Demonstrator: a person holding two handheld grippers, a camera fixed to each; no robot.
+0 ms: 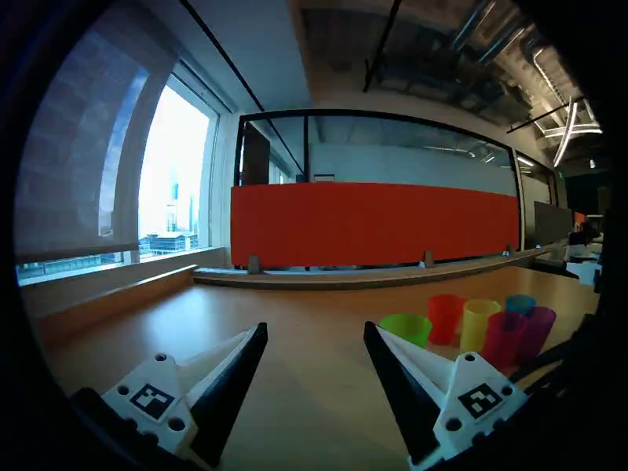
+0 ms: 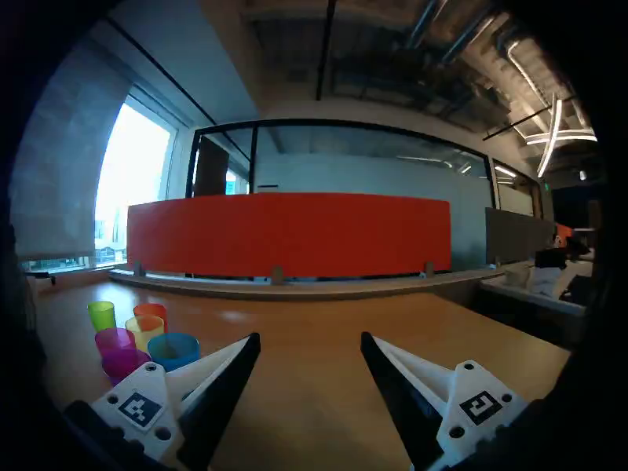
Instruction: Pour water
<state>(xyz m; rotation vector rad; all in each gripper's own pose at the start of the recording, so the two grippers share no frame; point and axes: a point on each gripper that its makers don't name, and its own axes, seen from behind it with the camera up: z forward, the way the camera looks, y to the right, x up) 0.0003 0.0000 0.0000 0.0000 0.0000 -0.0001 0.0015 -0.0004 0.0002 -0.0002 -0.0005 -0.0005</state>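
Clustering cups [image 1: 479, 322] stand right of the left gripper [image 1: 315, 326].

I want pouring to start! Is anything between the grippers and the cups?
Nothing visible. Only bare table separates the left gripper from the cups off to its right, and the right gripper from the cups on its left.

Open tabletop [image 1: 314, 314] straight ahead of me, cup cluster [image 1: 479, 323] standing between my two sides, orange divider [image 1: 369, 224] blocking the far edge.
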